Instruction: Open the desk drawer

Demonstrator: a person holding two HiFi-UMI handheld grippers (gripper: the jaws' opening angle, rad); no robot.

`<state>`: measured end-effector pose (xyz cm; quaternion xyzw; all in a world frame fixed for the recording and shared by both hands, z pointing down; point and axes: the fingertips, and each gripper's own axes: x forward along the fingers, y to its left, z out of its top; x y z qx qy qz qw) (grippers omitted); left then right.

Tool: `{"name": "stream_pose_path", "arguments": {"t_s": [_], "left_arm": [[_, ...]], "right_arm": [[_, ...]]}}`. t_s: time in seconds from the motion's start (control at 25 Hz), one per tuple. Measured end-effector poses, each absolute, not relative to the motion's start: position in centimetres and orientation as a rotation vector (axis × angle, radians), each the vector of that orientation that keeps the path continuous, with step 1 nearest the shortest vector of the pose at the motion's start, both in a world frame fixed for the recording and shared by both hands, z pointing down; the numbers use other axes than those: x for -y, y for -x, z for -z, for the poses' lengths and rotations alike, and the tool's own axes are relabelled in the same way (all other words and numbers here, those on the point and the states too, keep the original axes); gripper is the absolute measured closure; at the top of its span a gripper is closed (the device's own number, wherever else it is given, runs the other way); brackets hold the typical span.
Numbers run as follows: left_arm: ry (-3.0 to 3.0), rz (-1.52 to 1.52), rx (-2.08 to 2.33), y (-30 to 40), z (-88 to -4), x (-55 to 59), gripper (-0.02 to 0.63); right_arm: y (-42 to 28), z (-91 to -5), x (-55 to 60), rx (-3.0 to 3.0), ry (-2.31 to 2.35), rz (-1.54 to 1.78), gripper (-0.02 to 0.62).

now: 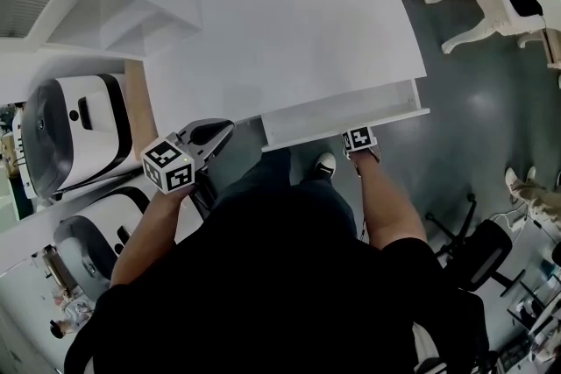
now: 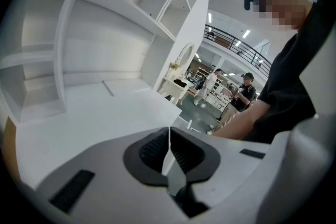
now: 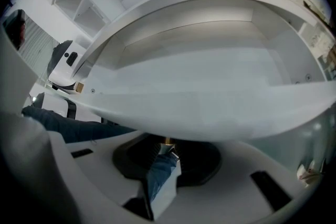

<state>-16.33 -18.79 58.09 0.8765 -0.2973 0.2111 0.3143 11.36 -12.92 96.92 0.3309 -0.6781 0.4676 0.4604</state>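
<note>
No readable text, brand or number: you are seeing only black-and-white square markers on the cube (image 1: pixel 168 166) of your left hand-held gripper (image 1: pixel 219 131), no lettering.

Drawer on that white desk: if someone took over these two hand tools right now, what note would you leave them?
Left gripper: shut, empty, held in front of the desk, left of the drawer.
Right gripper: under the drawer front, shut on what looks like a small brass knob.
Drawer: part-way out; its inside looks empty.
Done: knob gripped, drawer partly open.
Left: probably pull it further out, then let go.
</note>
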Motion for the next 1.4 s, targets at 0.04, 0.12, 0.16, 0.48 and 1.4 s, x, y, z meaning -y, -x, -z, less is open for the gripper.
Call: {"name": "stream_pose_path", "arguments": {"t_s": [0.04,0.12,0.16,0.48,1.4], "left_arm": [[-2.311,-0.558,0.779,16.1,-58.1,18.6,0.592],[-2.314,-0.558,0.773,15.5,-58.1,18.4,0.592],[-2.315,-0.558,0.77,15.3,-58.1,18.3,0.592],[-2.333,-0.581,0.727,13.2,-58.2,16.4,0.592],[-2.331,-0.576,0.718,11.1,-58.4,10.6,0.592]], "right_arm": [[-11.5,-96.9,12.5,1.67,-0.809,-1.148,0.512],[-11.7,-97.0,11.7,1.674,-0.795,-1.142,0.512],[-11.7,-97.0,11.3,1.676,-0.788,-1.139,0.512],[-12.2,-96.8,8.8,1.69,-0.767,-1.135,0.514],[-14.0,-96.4,3.4,1.703,-0.782,-1.143,0.525]]}}
